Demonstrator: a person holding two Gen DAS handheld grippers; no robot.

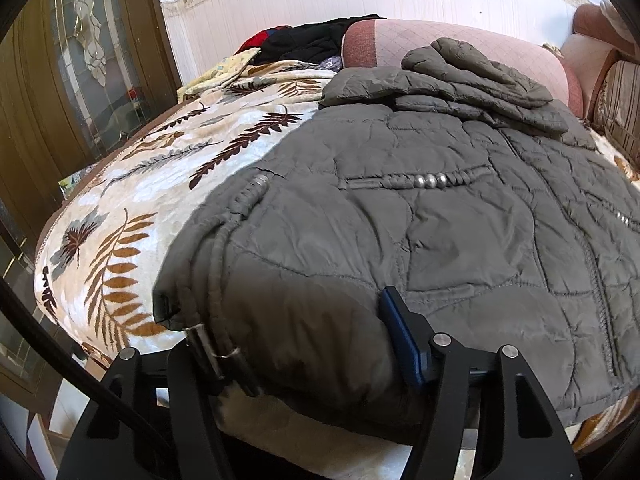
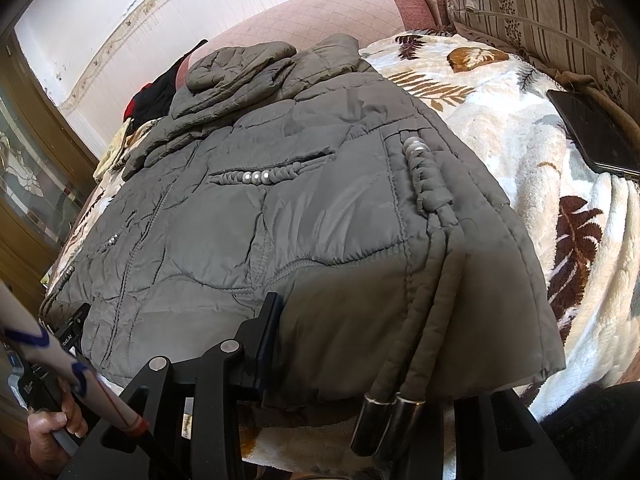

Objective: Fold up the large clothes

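Bed [image 1: 120, 184] fills both views, spread with a cream fleece blanket printed in brown ferns, and on it lies your grey quilted jacket [image 1: 420, 216], front up, filling the middle and right of the left wrist view and the centre of the right wrist view. Its sleeves and hood [image 1: 480, 76] are already heaped across the top, toward the upper right, so what you have left looks like the bottom-to-top fold. That would explain where you hold it: both claws sit at the near hem, one at each corner.

Your left claw [image 1: 304, 356] straddles the hem at the bottom of its frame; the puffy edge bulges between the jaws and one blue pad [image 1: 400, 340] presses into it, so it reads as gripping the hem. Your right claw [image 2: 360, 344] is at the other corner, one blue pad [image 2: 268, 336] against the fabric; the other finger is hidden under the jacket, so I cannot tell whether it has bitten.

Watch the drawcords [image 2: 404, 360] with their metal tips [image 2: 384, 420]: they dangle off the hem right at your right claw and could snag or slip into the grip. A dark phone [image 2: 592, 136] lies on the blanket at the right edge, clear of the fold. Black and red clothes [image 1: 312, 40] are piled at the upper middle, beyond the pink bolster [image 1: 460, 44].
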